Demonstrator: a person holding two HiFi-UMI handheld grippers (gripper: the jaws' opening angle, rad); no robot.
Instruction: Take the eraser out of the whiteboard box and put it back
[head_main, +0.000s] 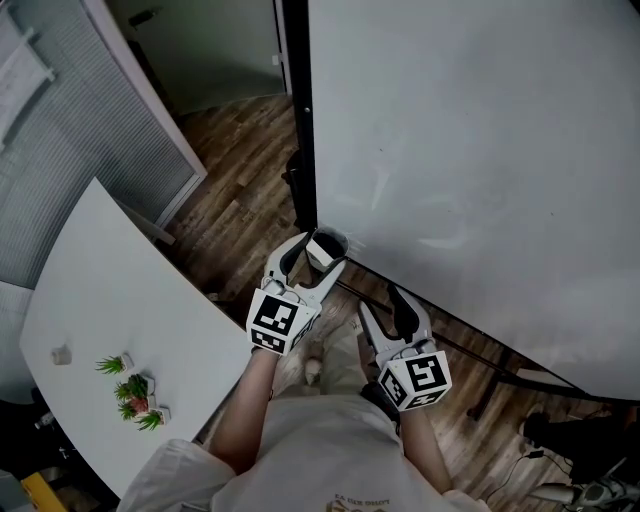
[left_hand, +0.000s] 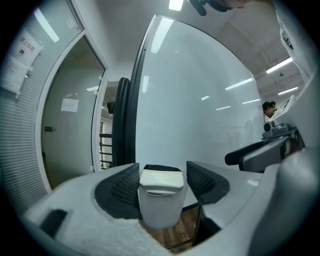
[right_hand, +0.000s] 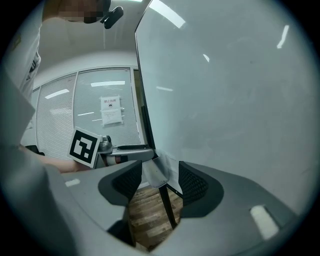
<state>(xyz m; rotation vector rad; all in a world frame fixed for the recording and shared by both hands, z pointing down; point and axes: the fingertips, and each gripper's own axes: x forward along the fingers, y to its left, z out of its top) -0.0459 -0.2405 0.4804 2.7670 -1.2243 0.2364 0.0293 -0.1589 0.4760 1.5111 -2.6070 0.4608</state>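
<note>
Pinching it off-centre is the risk: the left gripper (head_main: 320, 256) brackets the eraser (head_main: 322, 248) at the whiteboard's (head_main: 480, 150) lower corner, one pad barely clear, so it could twist loose; the right gripper (head_main: 380, 300) gapes empty.

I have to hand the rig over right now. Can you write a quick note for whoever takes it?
Left gripper: open, jaws either side of the eraser, no firm clamp visible.
Right gripper: open, empty, beside the left.
Eraser stands in the box at the whiteboard's lower corner.
Done: left gripper lined up.
Left, apparently: grip, lift out, put back.
</note>
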